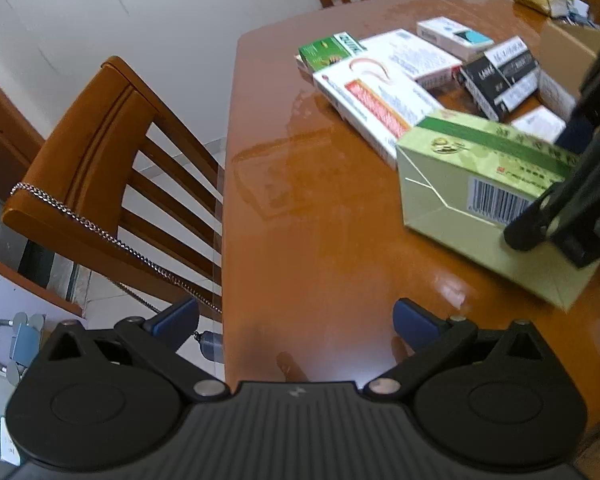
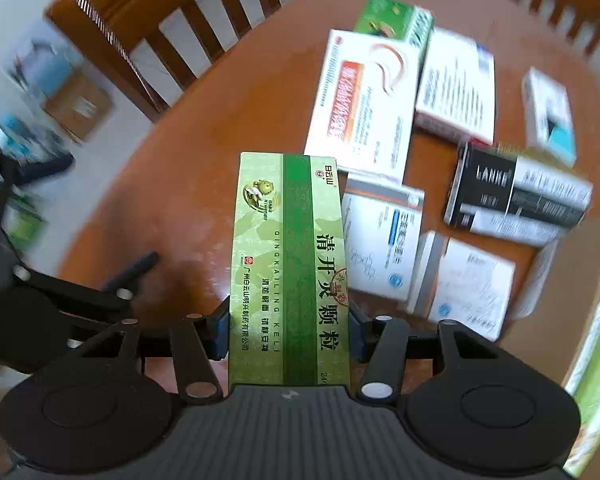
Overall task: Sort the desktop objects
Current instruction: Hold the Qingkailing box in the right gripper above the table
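My right gripper (image 2: 288, 334) is shut on a light green medicine box (image 2: 286, 264), its blue pads pressed against the box's long sides. The box hangs above the orange-brown wooden table (image 2: 188, 184). In the left wrist view the same green box (image 1: 480, 184) shows at the right, tilted above the table, with the right gripper's black fingers (image 1: 540, 220) clamped on it. My left gripper (image 1: 296, 324) stands open over the table's near left edge, nothing between its blue pads.
Several medicine boxes lie grouped on the table: a white and red one (image 1: 376, 104), a green one (image 1: 328, 52), a black one (image 1: 500, 72). A cardboard box (image 1: 568, 48) stands at the far right. Wooden chairs (image 1: 112, 184) flank the table.
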Motion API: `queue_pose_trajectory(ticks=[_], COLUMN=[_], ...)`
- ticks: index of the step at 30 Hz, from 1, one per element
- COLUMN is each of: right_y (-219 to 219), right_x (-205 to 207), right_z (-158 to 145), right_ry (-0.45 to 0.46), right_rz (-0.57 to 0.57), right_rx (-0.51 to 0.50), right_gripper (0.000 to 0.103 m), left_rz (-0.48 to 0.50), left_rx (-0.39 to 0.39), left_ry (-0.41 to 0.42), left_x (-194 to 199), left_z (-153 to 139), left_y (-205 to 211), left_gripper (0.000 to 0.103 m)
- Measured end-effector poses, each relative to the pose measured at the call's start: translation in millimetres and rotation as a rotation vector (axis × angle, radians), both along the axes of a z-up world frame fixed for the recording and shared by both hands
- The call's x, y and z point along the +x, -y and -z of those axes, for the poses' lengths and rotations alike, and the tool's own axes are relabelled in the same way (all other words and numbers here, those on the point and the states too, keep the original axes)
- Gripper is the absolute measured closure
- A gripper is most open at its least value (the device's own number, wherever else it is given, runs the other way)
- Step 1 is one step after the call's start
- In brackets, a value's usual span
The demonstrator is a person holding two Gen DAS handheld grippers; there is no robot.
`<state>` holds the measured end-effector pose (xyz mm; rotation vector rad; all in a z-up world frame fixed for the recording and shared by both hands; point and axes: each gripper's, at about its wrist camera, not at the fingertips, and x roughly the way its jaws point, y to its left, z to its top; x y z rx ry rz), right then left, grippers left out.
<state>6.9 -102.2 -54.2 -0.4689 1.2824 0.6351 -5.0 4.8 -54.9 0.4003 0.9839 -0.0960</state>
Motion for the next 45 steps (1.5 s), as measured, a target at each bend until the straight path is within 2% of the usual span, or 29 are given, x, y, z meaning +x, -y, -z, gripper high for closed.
queue_pose_trajectory(ticks=[4,7,14,21,26,30,42,45], right_y=[-15.2,-22.0,-12.5,26.3,46.3,47.9,23.8,18.5], right_x=[-22.8,-31.5,-28.9,-12.1,4.3,5.3,-4.7,-7.4], right_z=[6.3,8.5,-3.2,-40.6,-26.1,-9.8,-6.2,-5.5], right_ry=[0.123,0.162,0.102,0.053,0.061,0.014,-0.05,-0.052], right_rz=[-0.053,-0.061,0.019,0.188,0.303,0.3,0.189,0.166], right_rx=[-0.094,-0.134,-0.045,0.16,0.13,0.138,0.179,0.172], right_gripper=[0.044,0.044,0.042,0.035,0.034,0.034,0.034,0.042], left_rz=[0.016,0.021,0.043,0.058,0.08,0.072,0.056,0.057], left_rx=[-0.018,-0.025,-0.026,-0.027,-0.024,-0.018,-0.007,-0.009], left_ry=[-0.006,-0.008,-0.007,0.008,0.003,-0.007,-0.029,-0.036], left_x=[-3.4,-5.5,-9.5,-8.0,-5.9,-3.9,1.4,0.4], left_z=[4.8,6.4,6.6,2.1,3.3,6.2,15.1,16.8], left_y=[-7.7,-12.6,-16.2,-11.8,-5.0,-3.3,3.2,4.5], left_gripper=[0.0,0.0,0.0,0.0,0.0,0.0,0.0,0.0])
